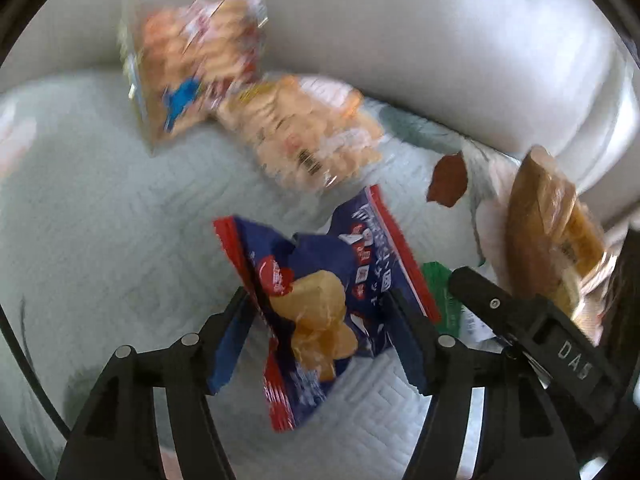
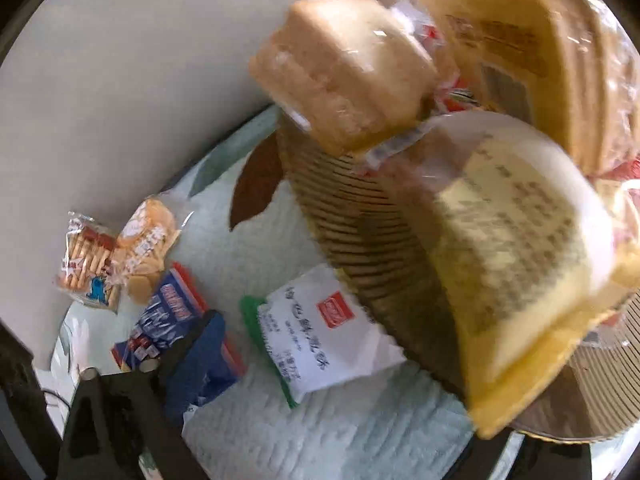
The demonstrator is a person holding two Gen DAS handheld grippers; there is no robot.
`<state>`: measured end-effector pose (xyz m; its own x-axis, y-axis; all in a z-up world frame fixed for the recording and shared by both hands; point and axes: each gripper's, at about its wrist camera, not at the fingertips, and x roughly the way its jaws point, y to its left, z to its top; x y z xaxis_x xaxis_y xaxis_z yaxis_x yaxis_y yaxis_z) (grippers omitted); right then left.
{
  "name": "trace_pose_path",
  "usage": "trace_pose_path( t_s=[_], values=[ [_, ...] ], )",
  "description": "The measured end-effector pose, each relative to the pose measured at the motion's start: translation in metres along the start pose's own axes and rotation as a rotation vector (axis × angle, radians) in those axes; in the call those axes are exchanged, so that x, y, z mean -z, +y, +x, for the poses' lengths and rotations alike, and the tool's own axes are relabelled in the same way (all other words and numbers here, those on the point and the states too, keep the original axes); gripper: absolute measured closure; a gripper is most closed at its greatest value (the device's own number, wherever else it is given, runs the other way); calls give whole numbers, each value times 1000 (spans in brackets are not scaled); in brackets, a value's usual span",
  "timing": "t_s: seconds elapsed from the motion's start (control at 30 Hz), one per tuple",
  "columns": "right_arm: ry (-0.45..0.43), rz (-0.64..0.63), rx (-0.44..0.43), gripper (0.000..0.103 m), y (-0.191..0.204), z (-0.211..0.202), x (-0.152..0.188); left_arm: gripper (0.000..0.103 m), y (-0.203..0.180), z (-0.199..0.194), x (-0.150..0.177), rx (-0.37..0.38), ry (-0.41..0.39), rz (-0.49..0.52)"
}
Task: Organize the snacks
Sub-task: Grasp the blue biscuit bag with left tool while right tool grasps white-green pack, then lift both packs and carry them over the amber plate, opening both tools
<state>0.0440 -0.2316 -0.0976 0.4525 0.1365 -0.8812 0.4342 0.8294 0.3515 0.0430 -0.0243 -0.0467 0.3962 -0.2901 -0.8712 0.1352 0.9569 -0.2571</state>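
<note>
The chip bag (image 1: 320, 304) is pinched between the fingers of the left gripper (image 1: 320, 312), crumpled, its long axis running away from the camera over the quilted cloth (image 1: 100, 220). The basket (image 2: 360, 248), already heaped with wrapped cakes, lies to the right of the bag; the left gripper is nearer it. The right wrist view alone shows the basket wall and the white packet (image 2: 320, 328) between bag and basket. The right gripper's (image 1: 520, 312) opening cannot be told. Cracker packs (image 1: 248, 100) lie near the cloth's far edge.
</note>
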Motion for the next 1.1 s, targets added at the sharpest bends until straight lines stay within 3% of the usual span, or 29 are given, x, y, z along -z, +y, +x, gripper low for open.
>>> trace_pose_path(
  t_s=[0.07,0.13,0.17,0.2,0.27,0.37,0.53,0.6,0.73,0.97,1.03,1.1],
  values=[
    [27,-49,23,1,9,6,0,51,-8,1,1,-42,4,49],
    [31,-75,41,12,15,6,1,54,-14,-2,2,-65,-6,73],
    [35,-88,31,23,19,4,1,56,-16,-4,3,-76,-10,82],
    [32,-94,16,42,21,2,2,57,-17,-5,3,-83,-10,84],
    [34,-115,-45,55,25,-3,3,57,-15,-7,4,-92,-4,73],
    [73,-121,-130,61,32,0,3,58,-7,-12,7,-104,-3,25],
    [81,-164,-212,68,42,-4,8,60,41,-22,16,-1,-26,-199],
    [84,-205,-193,68,47,-6,14,60,51,-24,18,21,-31,-245],
    [101,-231,-193,69,48,-4,20,61,55,-35,20,-14,-79,-257],
    [70,-202,-305,69,43,-16,20,63,62,-45,20,19,-114,-273],
    [73,-208,-288,69,41,-18,20,65,62,-47,20,17,-116,-267],
    [78,-208,-283,69,42,-17,20,73,58,-45,19,37,-116,-247]
  ],
)
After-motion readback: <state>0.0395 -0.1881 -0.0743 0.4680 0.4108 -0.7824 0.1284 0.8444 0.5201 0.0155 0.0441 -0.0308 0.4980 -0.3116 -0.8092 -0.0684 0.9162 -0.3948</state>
